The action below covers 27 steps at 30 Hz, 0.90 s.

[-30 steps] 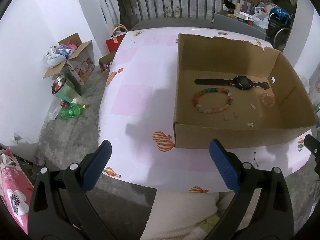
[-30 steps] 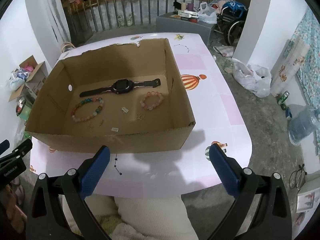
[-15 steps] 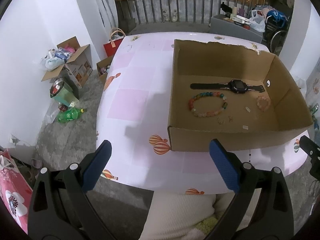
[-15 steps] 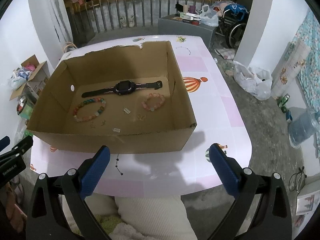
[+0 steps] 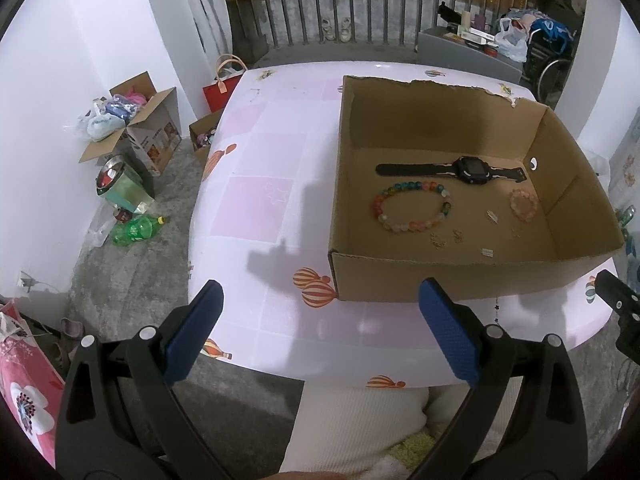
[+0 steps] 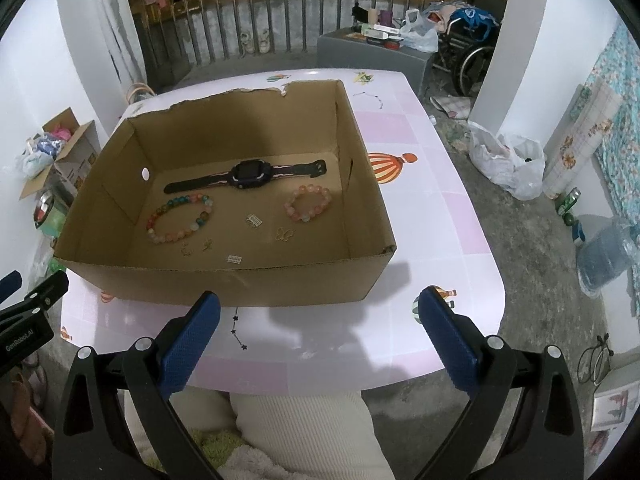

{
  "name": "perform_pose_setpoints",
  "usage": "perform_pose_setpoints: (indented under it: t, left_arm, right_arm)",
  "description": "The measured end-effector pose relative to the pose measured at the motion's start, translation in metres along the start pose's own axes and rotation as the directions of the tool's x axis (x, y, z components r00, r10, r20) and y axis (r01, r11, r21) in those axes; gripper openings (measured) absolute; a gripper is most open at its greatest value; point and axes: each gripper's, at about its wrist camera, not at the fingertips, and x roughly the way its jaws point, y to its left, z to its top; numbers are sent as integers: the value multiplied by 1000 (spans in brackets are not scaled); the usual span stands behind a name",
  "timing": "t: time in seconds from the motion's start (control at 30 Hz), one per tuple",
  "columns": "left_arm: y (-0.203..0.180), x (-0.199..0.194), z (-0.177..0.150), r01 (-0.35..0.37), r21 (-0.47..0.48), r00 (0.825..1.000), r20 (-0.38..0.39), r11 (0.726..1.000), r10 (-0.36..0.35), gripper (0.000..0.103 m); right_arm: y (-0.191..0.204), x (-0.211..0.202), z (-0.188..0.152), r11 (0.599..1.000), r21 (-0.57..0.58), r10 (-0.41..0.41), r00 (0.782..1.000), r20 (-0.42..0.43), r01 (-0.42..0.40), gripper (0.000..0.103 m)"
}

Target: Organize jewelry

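Fronting both claws, cardboard box (image 6: 224, 284) wall, jewelry behind

light: bright overhead | shadows: soft, on table (image 5: 256, 208) | edges: fisheye-bent, black corners

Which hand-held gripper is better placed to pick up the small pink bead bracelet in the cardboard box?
Probably the right hand-held gripper: the small pink bead bracelet lies at the open brown cardboard box's right end. The left hand-held gripper sits off its left corner. Both are open.
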Motion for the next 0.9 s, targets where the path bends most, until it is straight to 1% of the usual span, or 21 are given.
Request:
perform_pose_setpoints:
  t: [0.4,0.9]
  left_arm:
    - [-3,2,-1,14,5,1000,-4,1000,-14,94]
    - [-5,2,-1,53,15,999,-11,998,-53,94]
  right_arm:
    - [0,1,0,1000,1,1,1000,-1,-1,96]
    - [0,0,0,1000,3,-1,1000,0,1,96]
